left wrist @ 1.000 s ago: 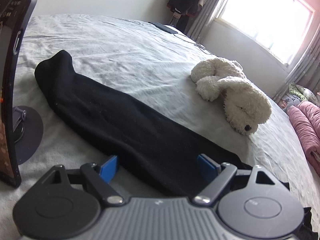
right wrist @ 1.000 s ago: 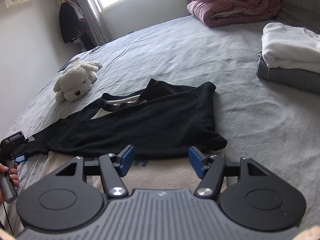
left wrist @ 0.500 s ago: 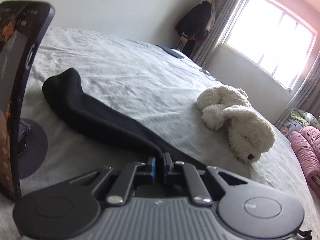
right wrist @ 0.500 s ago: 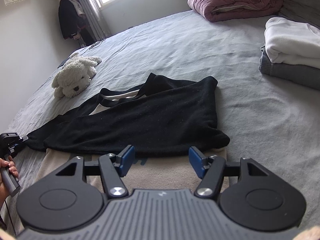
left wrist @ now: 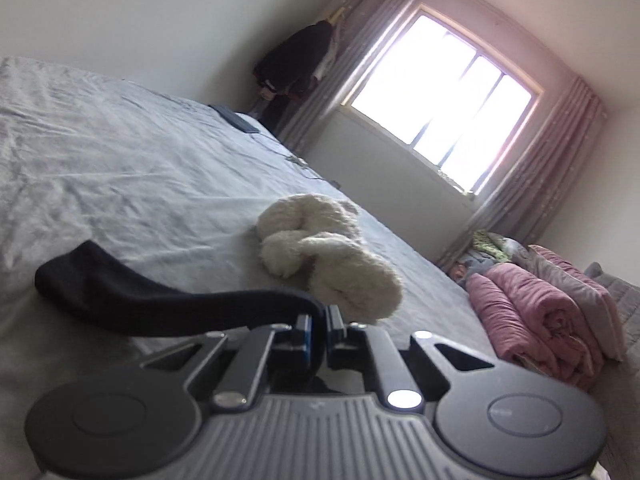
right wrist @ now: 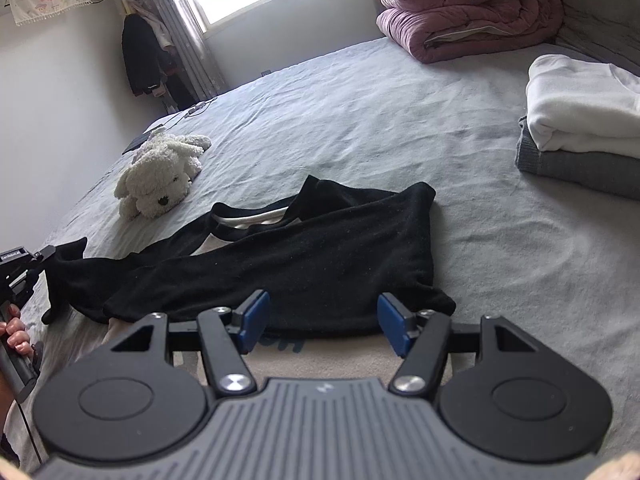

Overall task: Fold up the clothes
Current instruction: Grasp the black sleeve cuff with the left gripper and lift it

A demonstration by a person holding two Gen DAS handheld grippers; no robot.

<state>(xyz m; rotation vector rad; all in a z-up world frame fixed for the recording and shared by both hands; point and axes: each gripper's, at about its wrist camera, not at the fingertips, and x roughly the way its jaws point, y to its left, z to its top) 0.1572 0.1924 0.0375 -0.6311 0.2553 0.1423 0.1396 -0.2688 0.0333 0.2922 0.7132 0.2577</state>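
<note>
Left gripper (left wrist: pixel 318 334) clenched on black fabric sleeve (left wrist: pixel 132 300), raised off grey bedsheet (left wrist: pixel 120 168). Right gripper (right wrist: pixel 320 322) released, over black-and-beige garment (right wrist: pixel 304 264) lying flat on the sheet.

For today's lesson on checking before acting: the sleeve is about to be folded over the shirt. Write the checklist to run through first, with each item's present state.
1. Left gripper shut on sleeve: ok.
2. Sleeve raised off bed: ok near the grip; its far end rests there.
3. Right gripper open, holding nothing: ok.
4. Shirt body flat: not ok, bunched.
5. Toy dog apart from shirt: ok.
6. Grip firmness: cannot tell.
</note>
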